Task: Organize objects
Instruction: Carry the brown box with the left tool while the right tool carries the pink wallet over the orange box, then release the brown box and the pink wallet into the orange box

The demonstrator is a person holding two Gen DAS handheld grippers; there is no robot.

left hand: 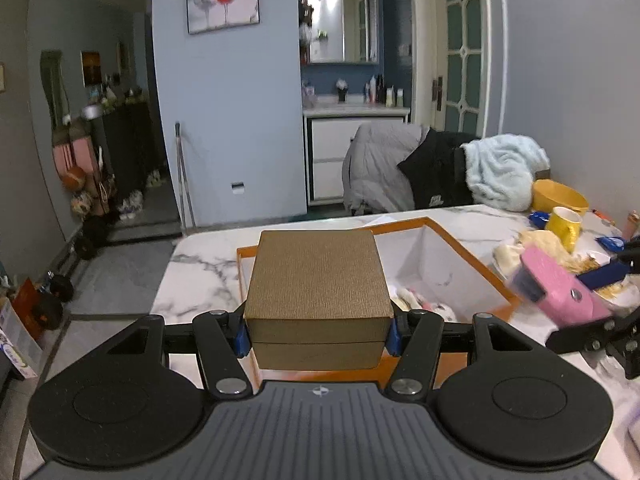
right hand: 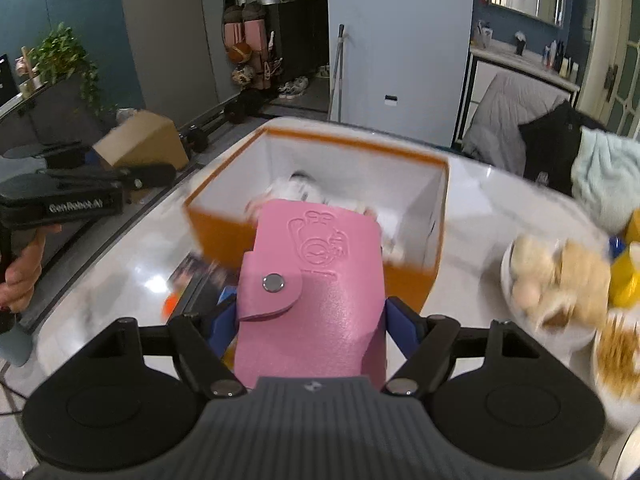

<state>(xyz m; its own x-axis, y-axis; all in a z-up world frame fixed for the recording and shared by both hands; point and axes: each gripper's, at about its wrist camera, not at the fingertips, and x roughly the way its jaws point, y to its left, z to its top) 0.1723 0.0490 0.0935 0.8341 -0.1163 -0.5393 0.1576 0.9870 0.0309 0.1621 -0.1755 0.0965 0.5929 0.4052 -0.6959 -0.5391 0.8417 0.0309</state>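
My left gripper (left hand: pixel 318 336) is shut on a brown textured box (left hand: pixel 318 280), its blue pads pressing the two sides. It holds the box above the near edge of an open orange box (left hand: pixel 472 252) with a white inside, which stands on the marble table (left hand: pixel 200 276). My right gripper (right hand: pixel 304 320) is shut on a pink snap-button wallet (right hand: pixel 316 276), held in front of the same orange box (right hand: pixel 224 224). The left wrist view shows the pink wallet (left hand: pixel 556 292) at the right. In the right wrist view the brown box (right hand: pixel 140 146) appears at the left, with a hand (right hand: pixel 20 276) on the left gripper's handle.
White items (right hand: pixel 300 192) lie blurred inside the orange box. To the right are a plate of pale food or plush (right hand: pixel 560 276), a yellow mug (left hand: pixel 564 222) and a yellow bowl (left hand: pixel 560 196). Clothes (left hand: pixel 440 168) hang over a chair behind the table. A flat printed item (right hand: pixel 200 272) lies near the wallet.
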